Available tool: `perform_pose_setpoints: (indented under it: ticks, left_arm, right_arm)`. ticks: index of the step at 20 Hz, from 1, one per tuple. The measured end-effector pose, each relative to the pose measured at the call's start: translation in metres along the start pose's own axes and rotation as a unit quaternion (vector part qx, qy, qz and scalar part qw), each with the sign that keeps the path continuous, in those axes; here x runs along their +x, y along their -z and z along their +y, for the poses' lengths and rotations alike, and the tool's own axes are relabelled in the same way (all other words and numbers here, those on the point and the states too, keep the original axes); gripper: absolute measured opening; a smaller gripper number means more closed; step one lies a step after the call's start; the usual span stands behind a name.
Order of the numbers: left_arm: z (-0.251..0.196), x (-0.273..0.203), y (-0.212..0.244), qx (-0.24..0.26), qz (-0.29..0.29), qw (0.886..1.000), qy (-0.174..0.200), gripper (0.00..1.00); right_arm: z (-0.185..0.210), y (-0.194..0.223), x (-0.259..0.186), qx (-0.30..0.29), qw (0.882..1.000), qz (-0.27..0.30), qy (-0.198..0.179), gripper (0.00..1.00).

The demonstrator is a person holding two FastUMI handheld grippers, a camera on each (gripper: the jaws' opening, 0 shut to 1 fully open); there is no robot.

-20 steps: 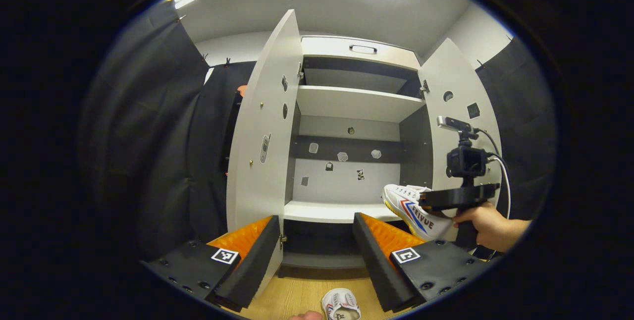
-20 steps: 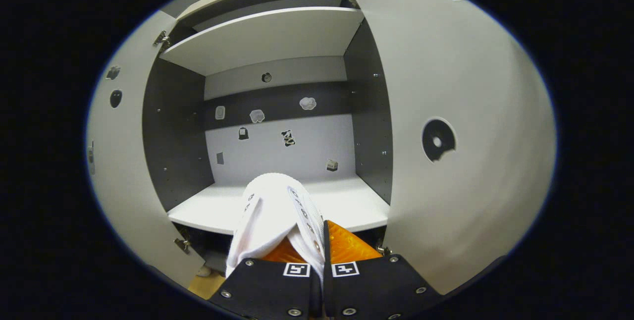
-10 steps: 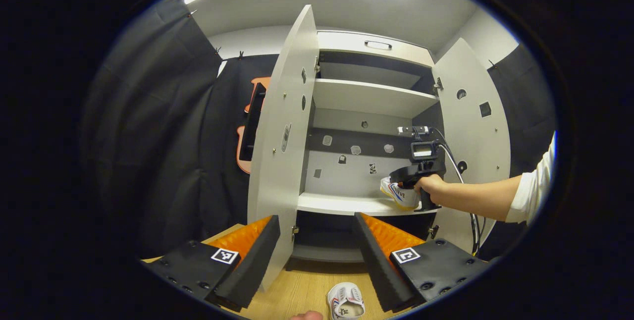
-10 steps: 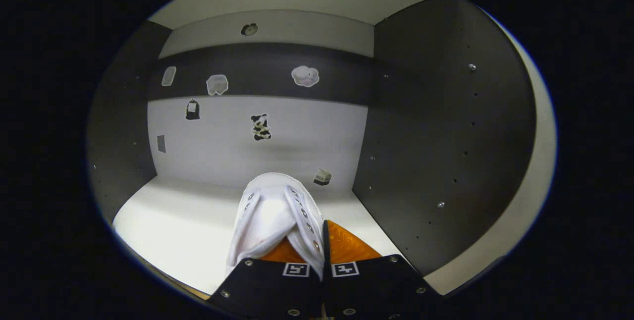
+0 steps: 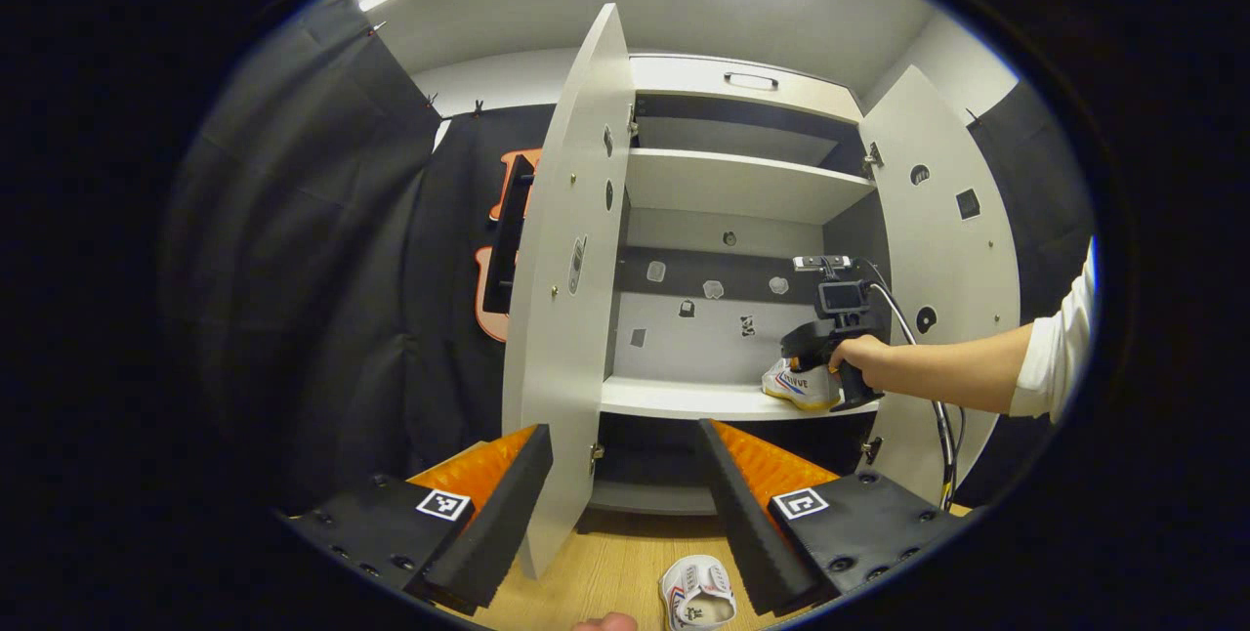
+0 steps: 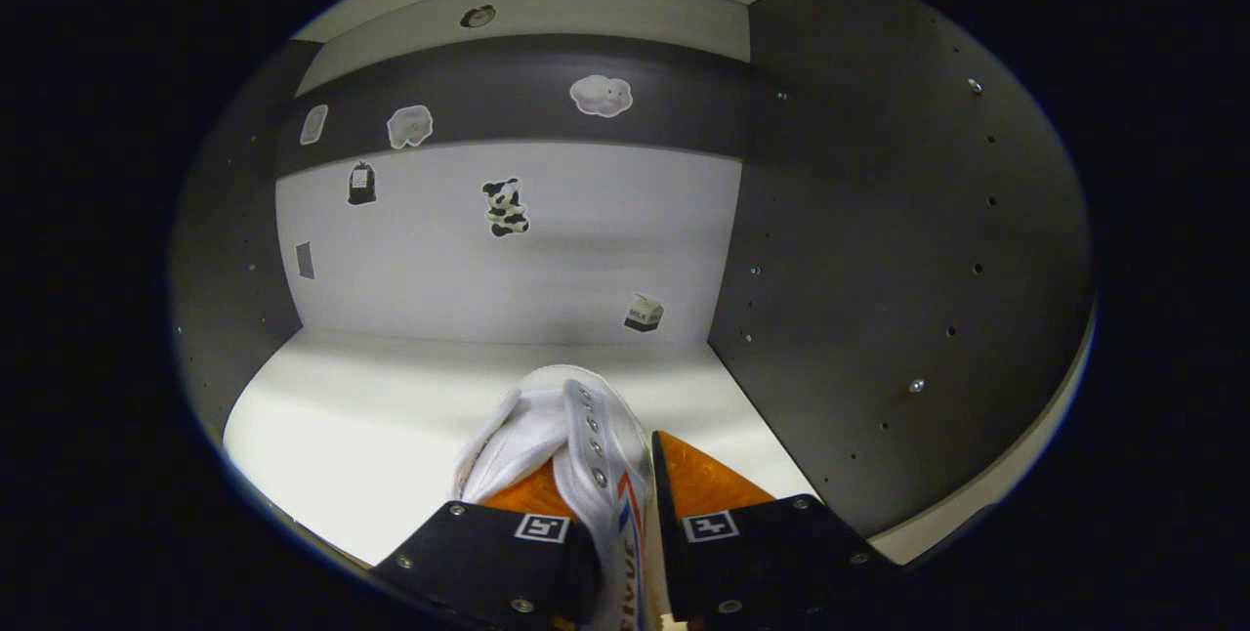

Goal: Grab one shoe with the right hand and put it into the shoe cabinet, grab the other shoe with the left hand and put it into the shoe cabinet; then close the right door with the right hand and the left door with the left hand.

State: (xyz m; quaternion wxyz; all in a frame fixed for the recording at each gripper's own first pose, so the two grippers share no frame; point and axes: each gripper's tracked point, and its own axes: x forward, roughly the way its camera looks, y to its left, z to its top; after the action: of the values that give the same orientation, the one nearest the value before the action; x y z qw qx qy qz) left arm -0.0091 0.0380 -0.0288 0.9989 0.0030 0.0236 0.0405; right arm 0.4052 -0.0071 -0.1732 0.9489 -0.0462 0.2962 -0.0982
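Floor shoe [image 5: 697, 598] partly cut off; cabinet stickers [image 5: 713, 289] illegible.

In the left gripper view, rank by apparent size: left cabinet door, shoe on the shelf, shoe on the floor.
1. Left cabinet door, by far the largest.
2-3. Shoe on the shelf and shoe on the floor look alike; the floor shoe is nearer the camera and cut off, so unranked.

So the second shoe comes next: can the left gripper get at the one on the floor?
Probably yes. The shoe on the floor lies just below the open left gripper, nothing lying between them.
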Motion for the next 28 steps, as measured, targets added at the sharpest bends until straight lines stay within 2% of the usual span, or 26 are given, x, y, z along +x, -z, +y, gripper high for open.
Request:
perform_pose_setpoints:
  ticks: [1, 2, 5, 6, 9, 10, 11, 14, 15, 18, 19, 20, 23, 26, 27, 28]
  left_arm:
    - [-0.002, 0.0, 0.0, 0.0, 0.0, 1.0, 0.003, 0.96]
    - [-0.003, 0.002, 0.0, 0.0, -0.001, 1.0, 0.006, 0.96]
    - [-0.009, 0.006, 0.0, -0.002, -0.004, 1.0, 0.014, 0.96]
    - [-0.011, 0.005, 0.0, -0.003, -0.005, 1.0, 0.018, 0.94]
    - [-0.017, 0.008, -0.001, -0.003, -0.007, 1.0, 0.027, 0.96]
    - [-0.02, 0.008, -0.002, -0.004, -0.008, 0.999, 0.031, 0.96]
    - [-0.022, 0.009, -0.002, -0.004, -0.008, 0.999, 0.034, 0.96]
    - [-0.025, 0.009, -0.002, -0.003, -0.009, 0.999, 0.039, 0.94]
    - [-0.026, 0.01, -0.002, -0.004, -0.007, 0.999, 0.04, 0.96]
    - [-0.027, 0.01, 0.001, -0.005, -0.001, 0.999, 0.043, 0.96]
    - [-0.027, 0.011, 0.003, -0.004, 0.002, 0.999, 0.044, 0.96]
    - [-0.028, 0.01, 0.005, -0.003, 0.004, 0.999, 0.045, 0.96]
    - [-0.032, 0.012, 0.014, 0.002, 0.016, 0.999, 0.051, 0.96]
    - [-0.041, 0.012, 0.026, -0.005, 0.032, 0.998, 0.063, 0.96]
    - [-0.043, 0.012, 0.029, -0.01, 0.039, 0.997, 0.067, 0.94]
    - [-0.045, 0.013, 0.035, -0.013, 0.047, 0.996, 0.069, 0.96]
  right_arm:
    - [-0.001, 0.002, -0.005, -0.005, 1.0, 0.002, -0.006, 0.33]
    - [-0.005, -0.001, -0.01, -0.008, 1.0, -0.004, -0.006, 0.45]
    - [-0.009, -0.005, -0.034, -0.006, 0.999, -0.015, -0.028, 0.63]
    - [-0.009, -0.008, -0.044, -0.003, 0.999, -0.024, -0.038, 0.71]
    - [-0.012, -0.027, -0.082, -0.005, 0.996, -0.073, -0.053, 0.8]
    - [-0.01, -0.034, -0.099, -0.006, 0.994, -0.093, -0.062, 0.88]
    - [-0.008, -0.039, -0.116, -0.006, 0.991, -0.109, -0.071, 0.91]
    - [-0.002, -0.045, -0.169, 0.006, 0.983, -0.15, -0.108, 0.94]
    - [-0.003, -0.044, -0.187, 0.006, 0.979, -0.163, -0.12, 0.93]
    - [-0.015, -0.033, -0.232, 0.016, 0.971, -0.198, -0.135, 0.94]
    - [-0.019, -0.025, -0.245, 0.023, 0.968, -0.208, -0.14, 0.98]
    - [-0.025, -0.016, -0.258, 0.03, 0.965, -0.22, -0.142, 0.94]
    - [-0.039, 0.015, -0.29, 0.028, 0.955, -0.257, -0.142, 0.94]
    - [-0.06, 0.043, -0.316, 0.005, 0.949, -0.292, -0.119, 0.94]
    - [-0.066, 0.053, -0.325, 0.002, 0.948, -0.299, -0.112, 0.94]
    - [-0.071, 0.065, -0.331, 0.006, 0.948, -0.301, -0.104, 0.94]
